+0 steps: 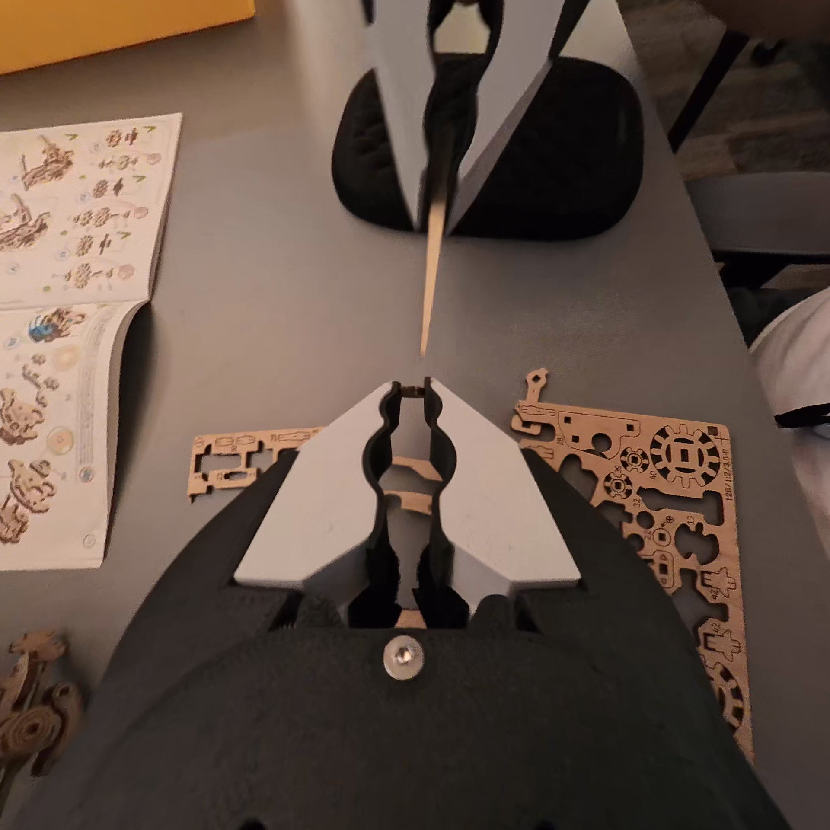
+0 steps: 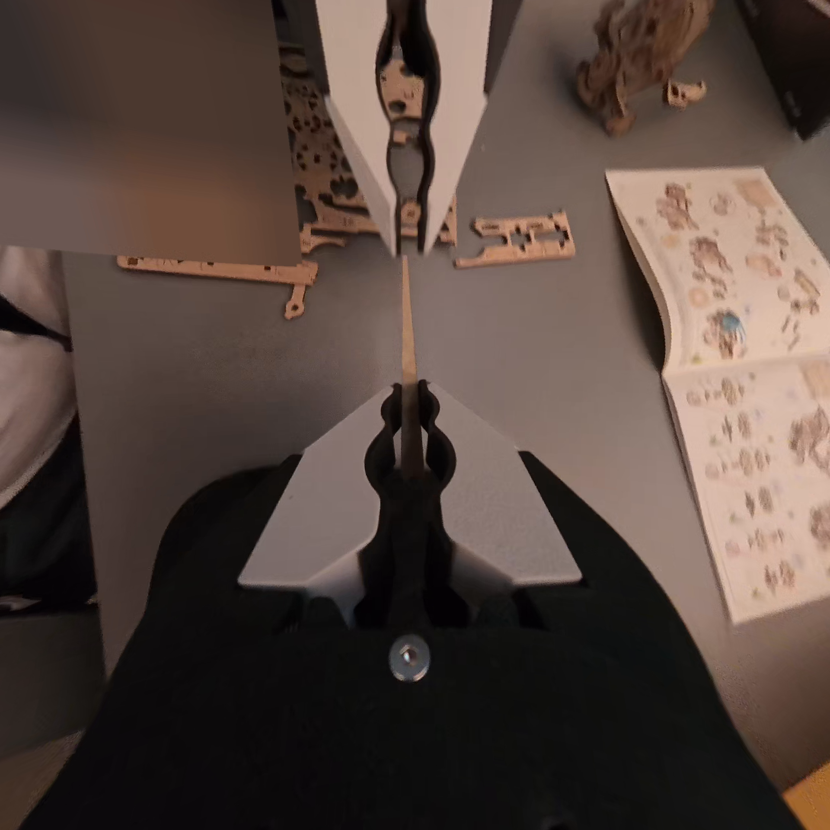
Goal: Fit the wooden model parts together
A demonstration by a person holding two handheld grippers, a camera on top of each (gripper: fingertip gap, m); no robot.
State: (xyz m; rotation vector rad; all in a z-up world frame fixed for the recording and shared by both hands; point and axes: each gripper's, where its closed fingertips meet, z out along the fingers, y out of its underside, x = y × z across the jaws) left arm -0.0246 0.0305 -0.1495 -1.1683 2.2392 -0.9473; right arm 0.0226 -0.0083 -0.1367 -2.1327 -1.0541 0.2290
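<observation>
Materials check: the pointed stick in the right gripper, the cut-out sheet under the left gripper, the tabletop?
Pointed stick: looks like pale bare wood, matte, tapering to a tip. Cut-out sheet: thin plywood by its look, dark scorched cut edges suggesting laser cutting. Tabletop: smooth matte grey, probably laminate; the pictures leave it open.

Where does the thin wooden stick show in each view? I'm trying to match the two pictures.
Left wrist view: wooden stick at upper centre, held by the right gripper, tip toward the left gripper.
Right wrist view: centre, rising from that gripper's fingers.
Shared landmark: open instruction booklet.
</observation>
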